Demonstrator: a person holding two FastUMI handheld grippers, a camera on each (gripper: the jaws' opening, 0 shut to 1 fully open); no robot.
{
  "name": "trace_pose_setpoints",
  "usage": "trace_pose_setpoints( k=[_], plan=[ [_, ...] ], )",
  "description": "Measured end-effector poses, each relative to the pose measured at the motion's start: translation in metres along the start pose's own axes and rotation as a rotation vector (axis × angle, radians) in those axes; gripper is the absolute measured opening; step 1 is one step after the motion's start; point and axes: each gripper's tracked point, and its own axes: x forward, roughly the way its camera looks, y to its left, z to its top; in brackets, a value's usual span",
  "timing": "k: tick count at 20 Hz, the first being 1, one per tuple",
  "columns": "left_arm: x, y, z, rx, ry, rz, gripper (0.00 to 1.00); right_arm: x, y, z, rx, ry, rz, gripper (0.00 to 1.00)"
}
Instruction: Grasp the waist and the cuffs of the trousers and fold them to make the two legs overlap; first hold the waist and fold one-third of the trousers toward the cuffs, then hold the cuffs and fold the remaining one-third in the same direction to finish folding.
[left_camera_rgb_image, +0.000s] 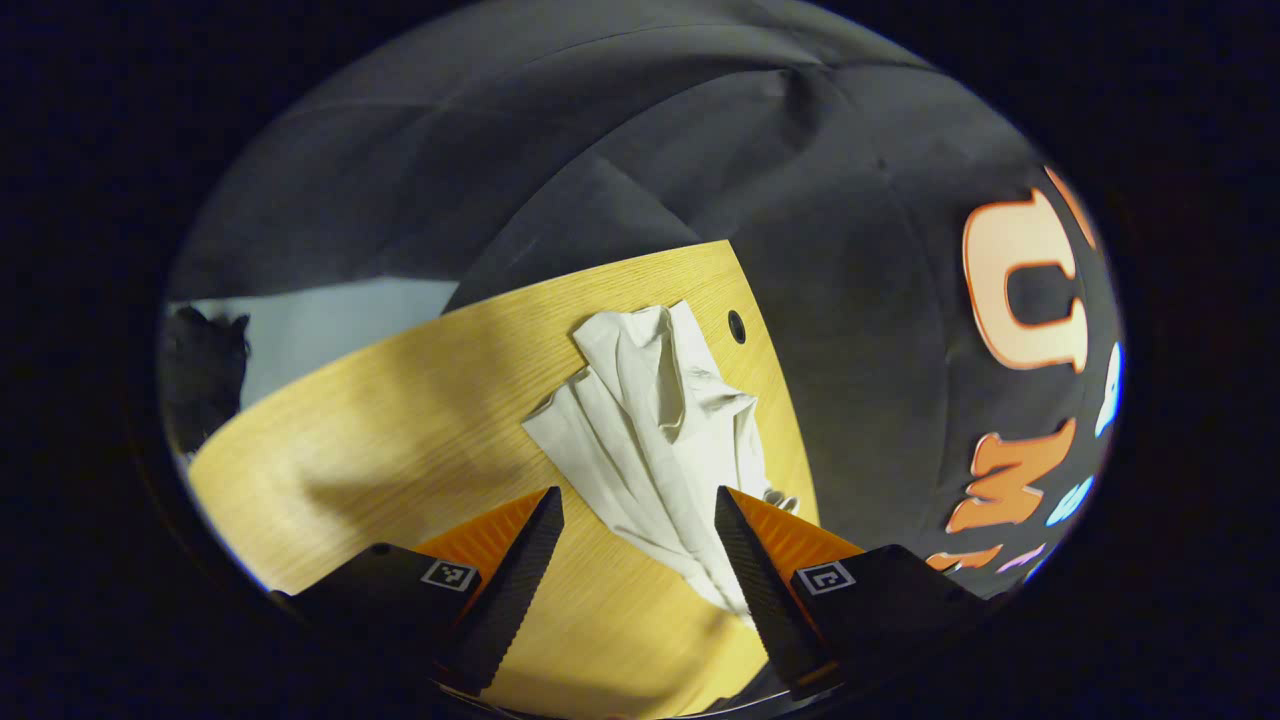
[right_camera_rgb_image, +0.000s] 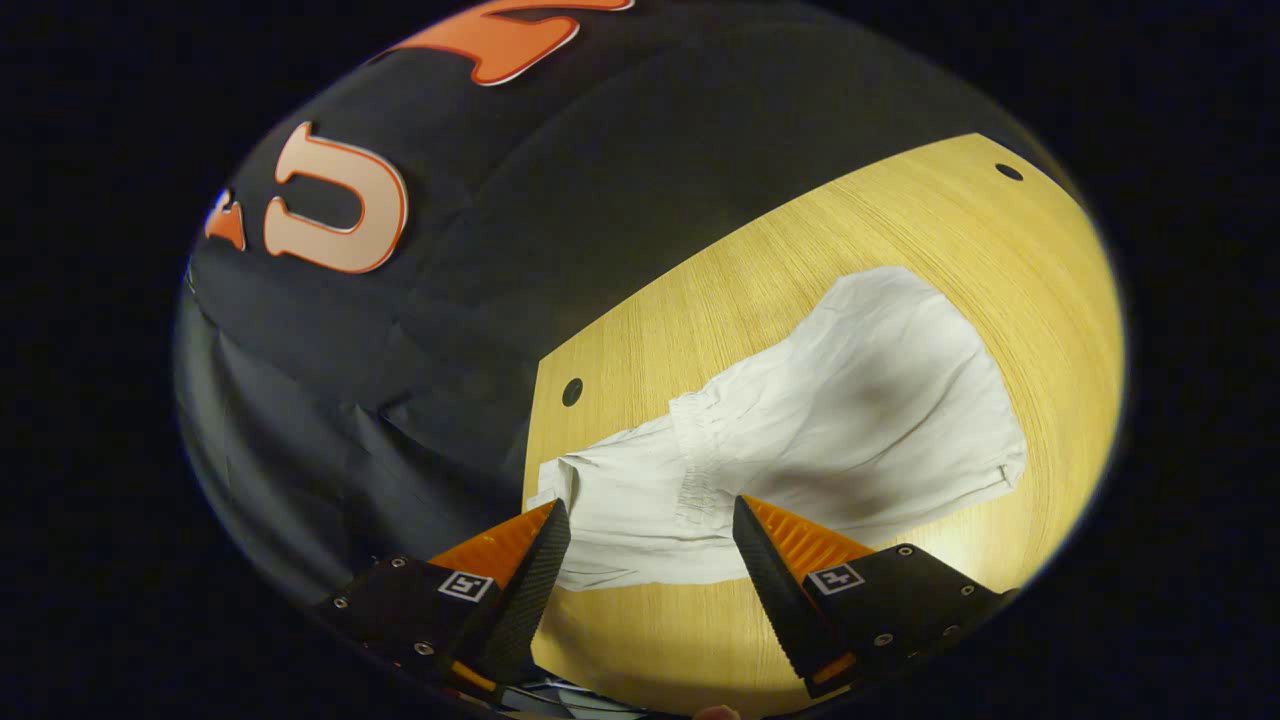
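White trousers (left_camera_rgb_image: 660, 430) lie crumpled on the wooden table (left_camera_rgb_image: 400, 440), running from near the table's far corner toward my left gripper (left_camera_rgb_image: 638, 500). That gripper is open and hovers above the near end of the cloth, holding nothing. In the right gripper view the trousers (right_camera_rgb_image: 840, 420) spread flat across the table (right_camera_rgb_image: 1040, 300), with the gathered waistband (right_camera_rgb_image: 695, 460) just ahead of my right gripper (right_camera_rgb_image: 650, 515). This gripper is open too, above the cloth's near edge, with nothing between its fingers.
The table's edge (right_camera_rgb_image: 535, 400) lies close to the trousers on the left of the right gripper view, with the black booth wall (right_camera_rgb_image: 400, 350) beyond. Small round holes (left_camera_rgb_image: 737, 326) (right_camera_rgb_image: 572, 391) sit in the tabletop near the corners. Bare wood (left_camera_rgb_image: 380, 450) stretches left of the cloth.
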Motion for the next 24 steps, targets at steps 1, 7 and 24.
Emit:
trace_pose_setpoints(
  k=[1,7,24],
  plan=[
    [0.007,0.005,-0.002,-0.033,0.005,0.003,1.00,-0.003,-0.001,0.002,0.028,0.000,0.010,0.98],
    [0.035,0.012,0.015,-0.108,-0.034,-0.021,1.00,-0.015,-0.008,0.011,0.050,-0.002,0.014,0.98],
    [0.111,-0.010,0.044,-0.122,-0.032,-0.014,0.08,-0.048,-0.055,0.029,0.135,-0.072,-0.012,0.98]
  ],
)
